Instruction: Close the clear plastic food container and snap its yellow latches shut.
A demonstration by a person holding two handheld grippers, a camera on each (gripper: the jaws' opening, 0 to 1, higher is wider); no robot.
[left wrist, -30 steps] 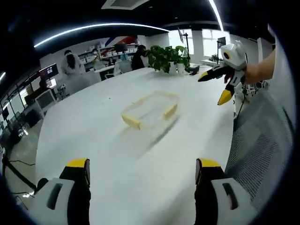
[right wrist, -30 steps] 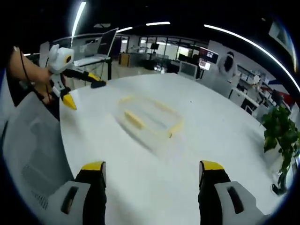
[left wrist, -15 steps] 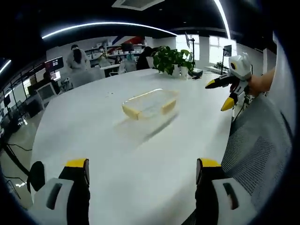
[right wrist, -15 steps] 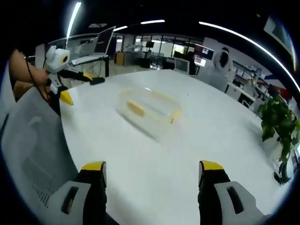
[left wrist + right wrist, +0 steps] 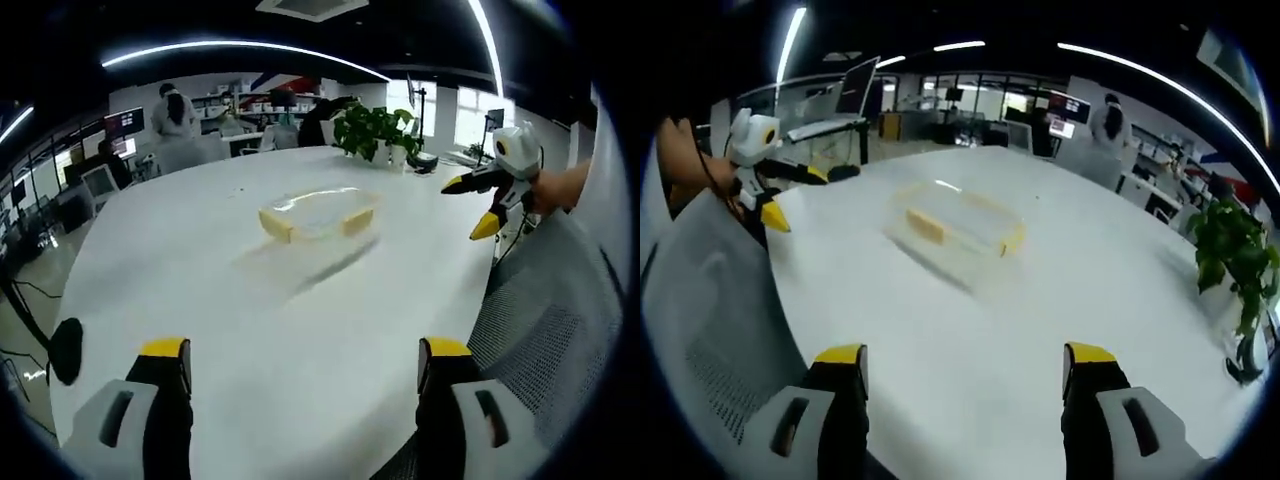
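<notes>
Left gripper view | container well beyond spread fingers, untouched

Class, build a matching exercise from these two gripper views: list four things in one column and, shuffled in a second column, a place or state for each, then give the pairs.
Things:
1. clear plastic food container with yellow latches
2. green potted plant
3. grey mesh chair back
4. left gripper

Places or states:
A. jaws wide apart, holding nothing
B. at the far edge of the round white table
C. near the middle of the table
D. beside the table edge, close to the grippers

Pairs: 1-C, 2-B, 3-D, 4-A
</notes>
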